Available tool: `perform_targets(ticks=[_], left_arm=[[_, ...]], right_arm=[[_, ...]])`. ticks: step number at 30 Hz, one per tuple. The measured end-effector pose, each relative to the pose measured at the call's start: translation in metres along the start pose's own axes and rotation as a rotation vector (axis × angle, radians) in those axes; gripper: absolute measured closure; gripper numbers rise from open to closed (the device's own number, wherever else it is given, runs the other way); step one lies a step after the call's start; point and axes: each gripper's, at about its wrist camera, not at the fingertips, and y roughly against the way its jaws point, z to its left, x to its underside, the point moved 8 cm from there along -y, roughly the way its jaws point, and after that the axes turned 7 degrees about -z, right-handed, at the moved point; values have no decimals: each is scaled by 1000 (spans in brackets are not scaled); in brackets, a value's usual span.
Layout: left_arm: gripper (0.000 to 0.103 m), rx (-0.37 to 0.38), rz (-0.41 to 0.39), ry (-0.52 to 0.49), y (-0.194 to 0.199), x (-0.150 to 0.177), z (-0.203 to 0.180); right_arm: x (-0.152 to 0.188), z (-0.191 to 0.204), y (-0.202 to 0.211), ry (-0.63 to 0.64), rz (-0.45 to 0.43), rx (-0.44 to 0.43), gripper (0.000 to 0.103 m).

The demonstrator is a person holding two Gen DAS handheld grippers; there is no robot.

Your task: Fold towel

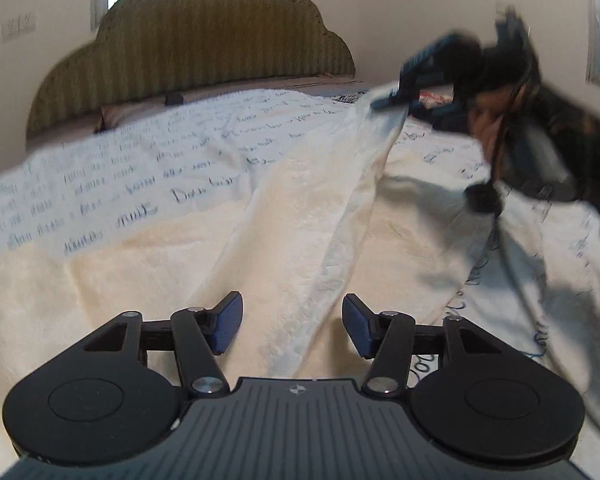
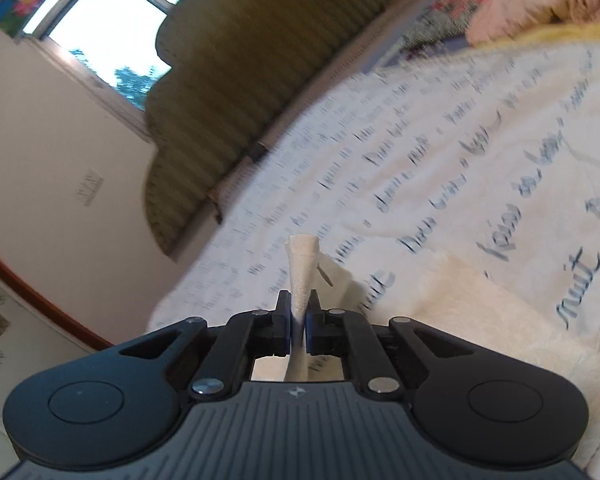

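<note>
Right hand-held gripper (image 2: 298,330) pinching towel (image 2: 302,276) edge, left hand-held gripper (image 1: 293,326) spread over its cream fold

Two matching black handheld grippers with blue finger pads.
The left gripper (image 1: 292,324) and the right gripper (image 2: 298,320) each have a ribbed grey body with a small diamond emblem, two round black discs, black linkage arms and silver screws.
</note>
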Motion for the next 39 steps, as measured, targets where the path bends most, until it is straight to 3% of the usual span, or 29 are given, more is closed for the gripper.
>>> perform_targets(ticks=[2,4,6,9,13,17,19,22,27,39], left_arm=[[66,-33,-6,-52,-1,-1,-7],[88,-66,-14,-110,-1,0,-13],[96,-72,-27,-133,2,-1,-18],[98,-74,-52,-112,5,-10,-14],[97,-154,-104,-48,3,-43,16],[97,-181,-232,31,28,-79,35],[97,-140,-201,-31,29,-78,21],[94,-45,-97,-122,16,-47,-8],[94,2,4,-230,1,2,-42],[94,13,-3,-300,9,13,-46]], right_arm=[[-11,14,14,32,-22,-43,97],[-18,24,25,45,-37,-75,97],[-21,29,32,68,-41,-92,97],[-23,29,25,109,-27,-52,97],[-30,29,3,78,7,-33,96],[-48,72,41,192,-149,-196,97],[-49,69,59,222,-184,-194,97],[-32,16,59,230,-112,-21,96],[12,-81,57,59,8,161,96],[27,-98,80,62,-9,179,96]])
